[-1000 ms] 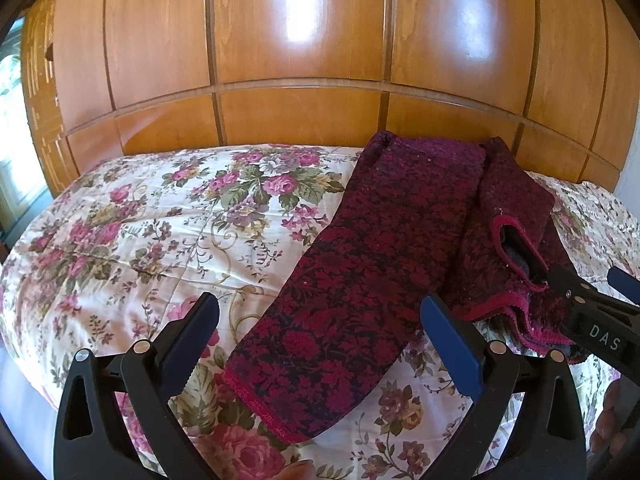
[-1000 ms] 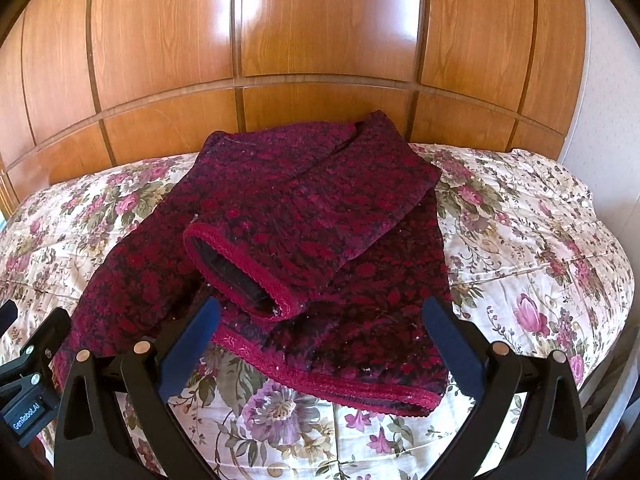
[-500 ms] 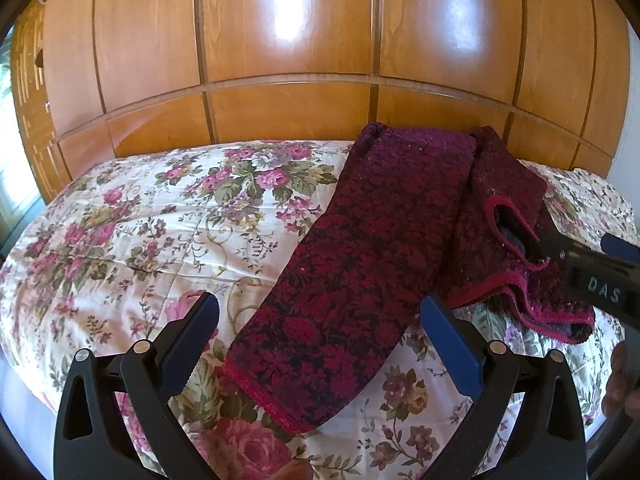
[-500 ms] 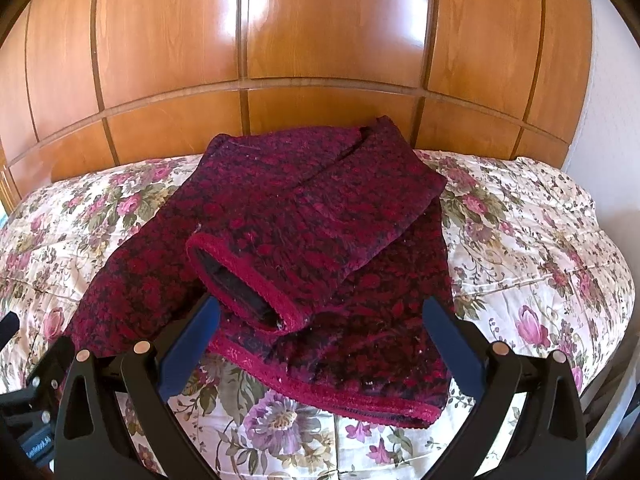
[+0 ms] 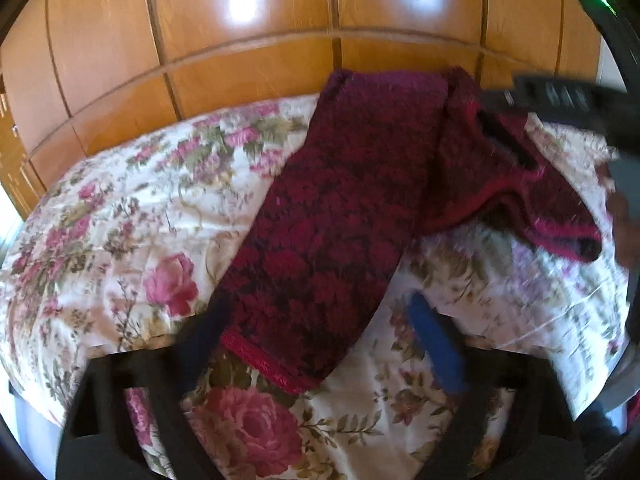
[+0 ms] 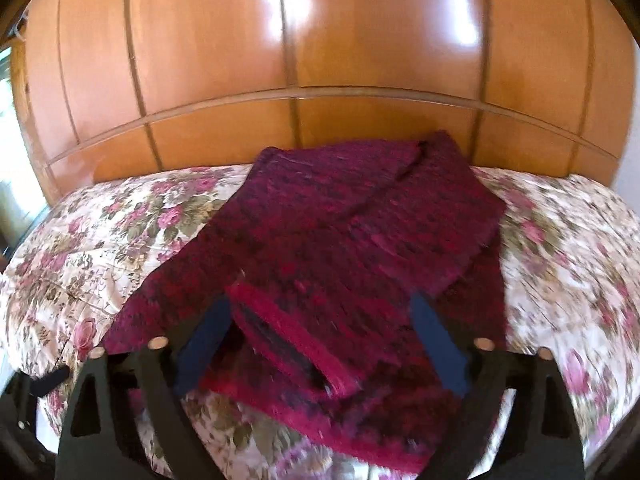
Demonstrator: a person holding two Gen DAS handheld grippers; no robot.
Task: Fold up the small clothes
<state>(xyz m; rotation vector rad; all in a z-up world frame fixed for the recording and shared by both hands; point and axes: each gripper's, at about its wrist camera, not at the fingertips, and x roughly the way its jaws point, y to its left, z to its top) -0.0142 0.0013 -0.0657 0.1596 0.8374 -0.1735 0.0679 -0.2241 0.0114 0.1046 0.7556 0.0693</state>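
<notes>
Left wrist view: left gripper (image 5: 316, 332) lower than a second ago, jaws just closing yet apart, astride sleeve cuff (image 5: 260, 364) at 6 o'clock, unpinched | right gripper (image 6: 320, 340) also narrowing, open around folded sleeve's cuff (image 6: 288, 344), contact perhaps blurred | both pinches likely imminent | maroon sweater (image 6: 340, 240) on floral bedspread (image 5: 120, 220); wooden panelling (image 6: 320, 40) at 12 o'clock

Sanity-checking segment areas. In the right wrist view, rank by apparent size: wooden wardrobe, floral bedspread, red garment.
1. Wooden wardrobe: covers the most of the picture, the whole upper half.
2 and 3. Floral bedspread and red garment: too close to rank. The garment hides the bedspread's middle and lies nearer the camera, which inflates it.
</notes>
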